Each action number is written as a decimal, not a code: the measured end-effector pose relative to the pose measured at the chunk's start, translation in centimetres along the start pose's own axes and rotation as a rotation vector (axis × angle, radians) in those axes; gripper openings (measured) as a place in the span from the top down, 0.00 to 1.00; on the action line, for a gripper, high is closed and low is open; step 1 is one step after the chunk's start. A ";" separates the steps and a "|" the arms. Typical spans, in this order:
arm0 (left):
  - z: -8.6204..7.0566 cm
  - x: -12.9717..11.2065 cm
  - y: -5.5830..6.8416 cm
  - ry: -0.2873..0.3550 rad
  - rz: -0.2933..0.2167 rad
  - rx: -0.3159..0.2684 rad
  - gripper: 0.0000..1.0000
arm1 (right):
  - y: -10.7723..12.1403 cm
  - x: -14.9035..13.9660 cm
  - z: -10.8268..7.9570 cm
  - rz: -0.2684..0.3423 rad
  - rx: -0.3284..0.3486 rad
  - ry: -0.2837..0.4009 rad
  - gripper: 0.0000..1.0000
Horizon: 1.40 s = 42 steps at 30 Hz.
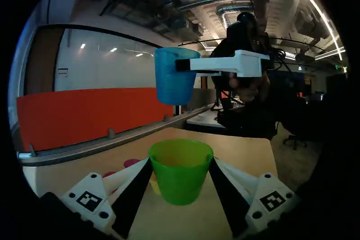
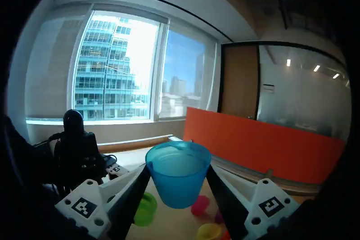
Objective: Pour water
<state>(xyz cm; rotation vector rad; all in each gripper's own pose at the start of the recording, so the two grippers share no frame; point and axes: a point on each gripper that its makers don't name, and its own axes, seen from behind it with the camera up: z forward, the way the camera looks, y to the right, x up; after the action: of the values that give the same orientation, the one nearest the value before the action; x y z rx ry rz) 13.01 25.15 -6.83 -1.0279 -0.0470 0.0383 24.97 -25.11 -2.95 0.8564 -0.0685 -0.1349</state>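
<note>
Blue cup: low centre of the right gripper view, upright, rim level, long axis vertical. A pale surface inside may be water, but you cannot be sure.
Right gripper: closed on the blue cup, with its 2 fingers pressing the wall from either side just under the rim.
Green cup: low centre of the left gripper view, upright, mouth open upward, nothing to be seen inside.
Left gripper: clamped on the green cup, 1 finger on each flank.
Key relation: in the left gripper view the blue cup hangs in the upper centre of the frame, above and beyond the green cup, a little left of its rim and well apart from it. In the right gripper view the green cup lies at the lower left, below the blue cup.
Next move, as a judgement: you likely need to bring the blue rim over the green mouth first, then tip toward the lower left of the right gripper view. Tipping from here would probably spill short.
Nearer hand: neither is plainly nearer. The blue cup is in the air, and whether the green cup rests on the table you cannot tell.
Table: pale wood, with small pink cups and a yellow cup lying near the green cup.
Far: orange panel across the middle left of the frame, and a bright window at the upper left of the right gripper view.
</note>
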 end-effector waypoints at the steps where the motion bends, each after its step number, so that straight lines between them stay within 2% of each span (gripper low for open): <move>1: 0.0 0.0 0.0 -0.001 0.001 0.001 0.15 | 0.1 -0.1 -0.1 0.000 -0.003 0.001 0.12; 11: -0.1 -0.3 -0.9 -0.018 0.011 0.020 0.15 | 1.4 -1.3 -1.3 -0.013 -0.041 -0.009 0.11; 26: -0.8 -1.8 -3.0 -0.070 0.019 0.066 0.15 | 3.8 -4.5 -4.0 -0.013 -0.090 -0.021 0.11; 31: -1.0 -2.3 -3.6 -0.089 0.025 0.081 0.15 | 4.5 -5.6 -4.9 -0.031 -0.103 -0.022 0.11; 42: -0.9 -4.0 -4.5 -0.154 0.037 0.097 0.15 | 4.2 -8.2 -5.8 -0.054 -0.071 -0.049 0.11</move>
<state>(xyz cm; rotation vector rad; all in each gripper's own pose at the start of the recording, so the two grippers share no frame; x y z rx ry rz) 9.13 21.81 -3.55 -0.9273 -0.1647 0.1519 17.88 -16.85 -3.55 0.7841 -0.0863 -0.2075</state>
